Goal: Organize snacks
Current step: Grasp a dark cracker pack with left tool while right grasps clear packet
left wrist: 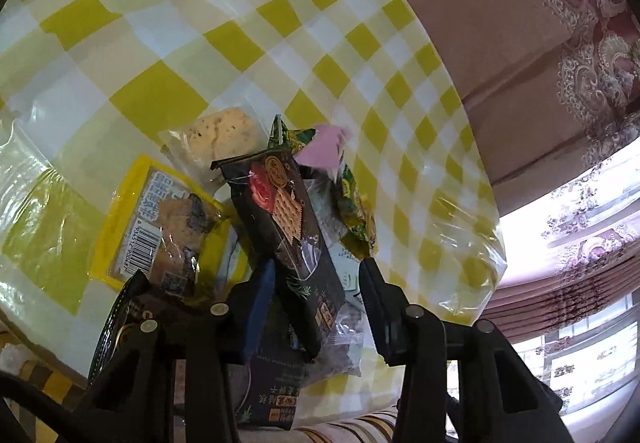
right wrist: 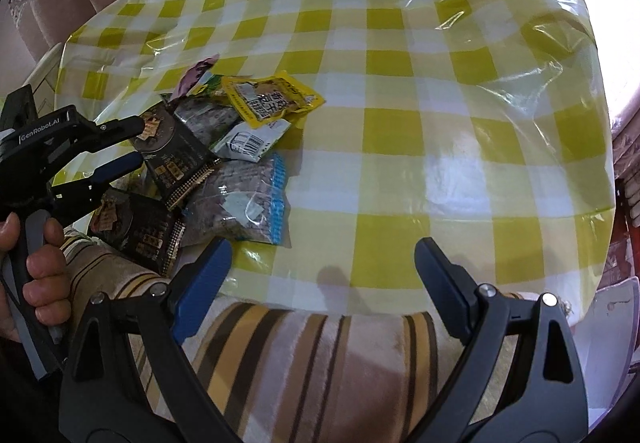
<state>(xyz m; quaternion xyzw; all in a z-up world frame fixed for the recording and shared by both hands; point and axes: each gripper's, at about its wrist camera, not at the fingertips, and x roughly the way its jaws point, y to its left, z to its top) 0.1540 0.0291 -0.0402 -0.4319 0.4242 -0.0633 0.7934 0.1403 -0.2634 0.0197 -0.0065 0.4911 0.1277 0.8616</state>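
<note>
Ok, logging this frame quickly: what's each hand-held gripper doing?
Left hand-held gripper: open, dark cracker packet between its jaws, not clamped.
Right hand-held gripper: open, empty.

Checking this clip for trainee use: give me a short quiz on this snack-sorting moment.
1. True or false: the right hand-held gripper grips a snack.
2. Which packet stands between the fingers of the left hand-held gripper? A yellow packet; B dark cracker packet; C blue-edged clear bag.
3. What pattern does the tablecloth show?
Key: 1 false, it is open and empty; 2 B; 3 yellow and white checks.
</note>
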